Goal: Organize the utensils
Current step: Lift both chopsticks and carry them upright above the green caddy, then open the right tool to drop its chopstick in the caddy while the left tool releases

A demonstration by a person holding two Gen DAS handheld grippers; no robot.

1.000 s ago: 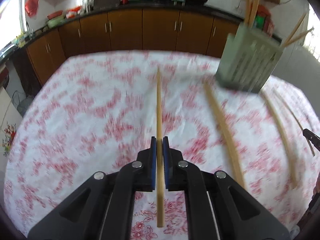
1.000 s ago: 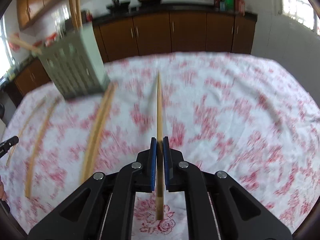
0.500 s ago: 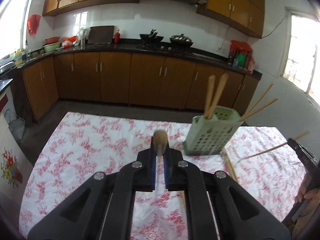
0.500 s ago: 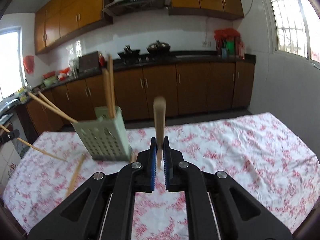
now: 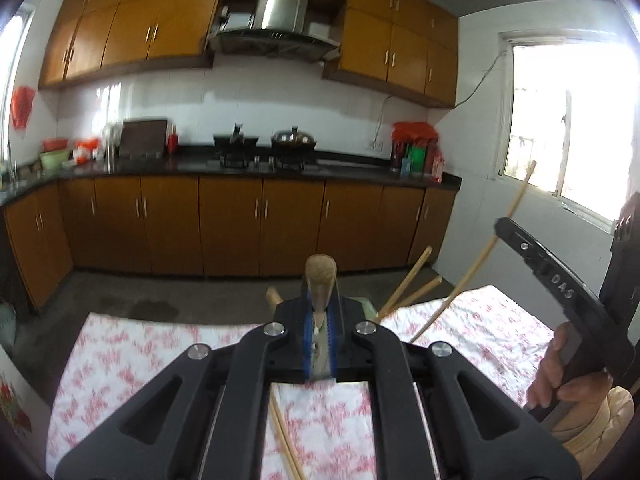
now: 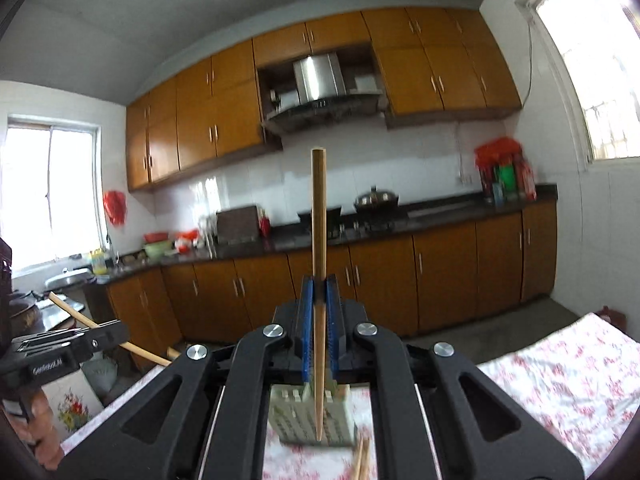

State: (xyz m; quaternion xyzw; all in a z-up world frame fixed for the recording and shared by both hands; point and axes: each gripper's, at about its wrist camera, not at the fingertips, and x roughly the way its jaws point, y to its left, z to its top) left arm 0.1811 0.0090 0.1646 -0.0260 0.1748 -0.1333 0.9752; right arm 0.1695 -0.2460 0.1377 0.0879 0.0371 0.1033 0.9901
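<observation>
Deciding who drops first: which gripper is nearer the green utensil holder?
Right, probably. The right gripper hangs just above the holder; the left gripper faces it from farther back.

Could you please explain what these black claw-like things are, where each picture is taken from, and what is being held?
There is no robot here. A person holds a hand-operated black tool in each hand, and each tool carries a wide-angle camera looking forward along its two fingers.

One picture comes from the left tool, the other from the right tool. Each tool is clamped shut on one wooden chopstick: the left chopstick, the right chopstick.

In the left picture you also see the person's right hand gripping the other tool.

Below is a table with a red-flowered cloth. On it stand a pale green slotted holder and loose chopsticks. Behind is a kitchen.
</observation>
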